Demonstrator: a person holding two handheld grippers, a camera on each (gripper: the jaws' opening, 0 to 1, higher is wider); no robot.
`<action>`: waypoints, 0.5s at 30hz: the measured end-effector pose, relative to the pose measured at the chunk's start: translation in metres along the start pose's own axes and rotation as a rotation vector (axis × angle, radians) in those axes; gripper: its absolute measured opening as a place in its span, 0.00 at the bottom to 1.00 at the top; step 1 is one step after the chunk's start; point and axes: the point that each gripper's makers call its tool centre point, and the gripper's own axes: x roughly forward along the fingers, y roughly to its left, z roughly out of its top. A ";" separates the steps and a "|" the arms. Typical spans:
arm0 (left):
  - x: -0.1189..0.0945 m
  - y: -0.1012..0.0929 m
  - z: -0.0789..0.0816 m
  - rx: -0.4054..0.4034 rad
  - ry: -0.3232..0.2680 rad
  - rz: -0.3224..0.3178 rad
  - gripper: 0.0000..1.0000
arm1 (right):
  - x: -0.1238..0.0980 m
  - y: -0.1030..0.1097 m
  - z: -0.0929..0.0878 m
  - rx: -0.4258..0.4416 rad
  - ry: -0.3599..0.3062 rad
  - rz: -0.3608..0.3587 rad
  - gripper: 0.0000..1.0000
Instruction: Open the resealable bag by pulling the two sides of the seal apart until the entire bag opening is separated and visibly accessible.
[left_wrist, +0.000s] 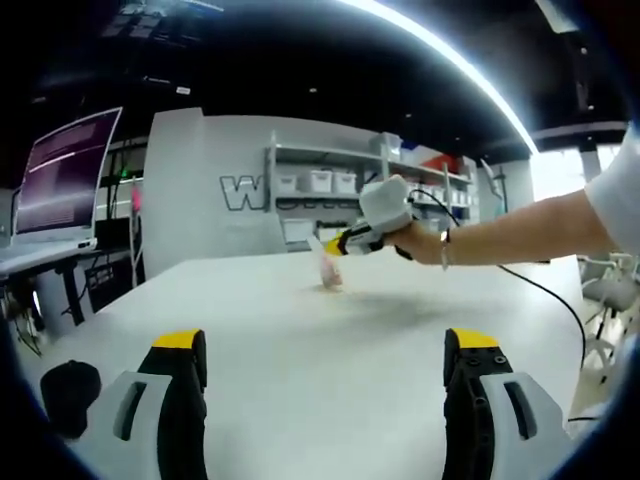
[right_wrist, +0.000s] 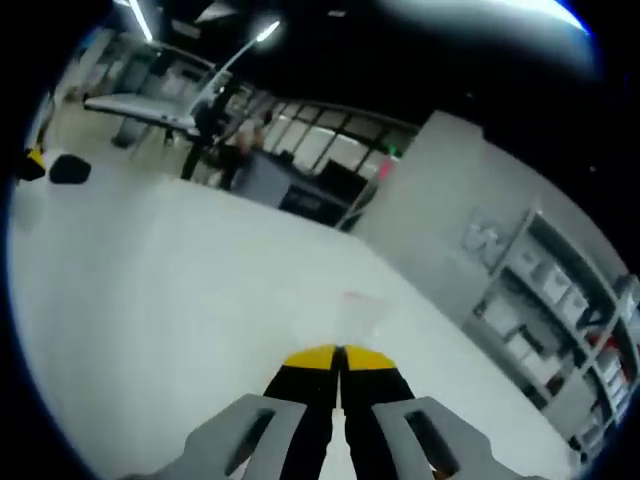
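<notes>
1. Judging from how things lie, the task is barely begun: the small clear resealable plastic bag (left_wrist: 329, 272) hangs above the white matte tabletop (left_wrist: 300, 370), pinched at its top edge by the right gripper (left_wrist: 333, 243), and nothing shows the seal parted. Its opening is too small and blurred to read.
2. Still to do: a second grip on the opposite side of the seal, then the pull apart along the whole opening.
3. In the left gripper view the bag sits at about 12 o'clock from the left gripper (left_wrist: 325, 350), well apart from it; those black, yellow-tipped jaws stand wide and hold nothing.
4. In the right gripper view the right gripper's jaws are pressed together, the pale bag (right_wrist: 358, 315) rising at 12 o'clock from their tips.
</notes>
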 end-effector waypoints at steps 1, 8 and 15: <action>0.000 0.000 0.000 0.001 0.000 0.001 0.97 | -0.001 0.001 0.001 0.000 -0.001 -0.001 0.00; -0.001 0.001 0.003 0.005 -0.004 0.000 0.97 | -0.008 0.001 0.005 0.004 -0.004 -0.015 0.00; -0.002 0.001 0.005 0.006 -0.010 0.001 0.97 | -0.009 -0.005 0.007 0.024 -0.006 -0.023 0.00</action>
